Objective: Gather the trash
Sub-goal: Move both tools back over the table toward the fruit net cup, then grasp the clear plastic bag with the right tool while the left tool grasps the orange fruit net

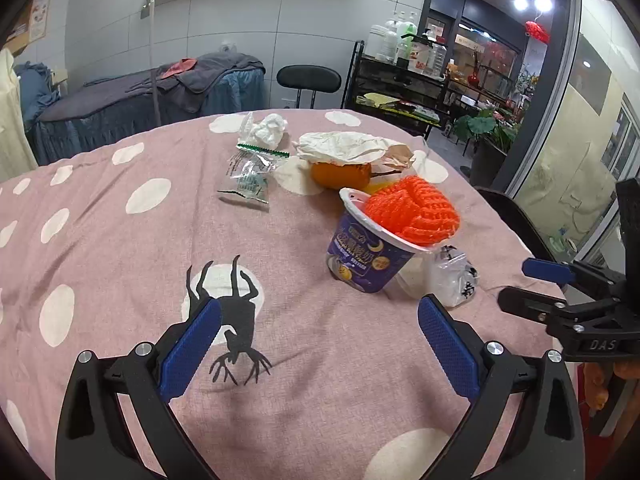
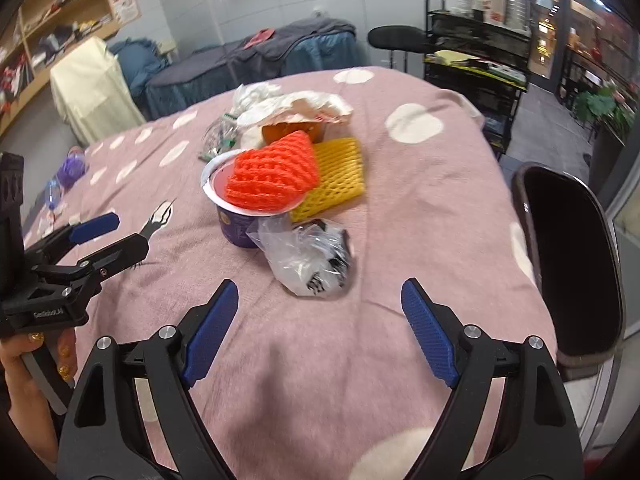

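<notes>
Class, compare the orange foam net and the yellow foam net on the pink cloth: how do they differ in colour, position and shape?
The orange foam net is bright orange-red; the yellow foam net is yellow. The orange foam net sits bunched up in the mouth of the purple cup, raised off the cloth; the yellow foam net lies flat on the pink cloth beside that cup, partly behind the orange one. Both share the same open mesh texture.
</notes>
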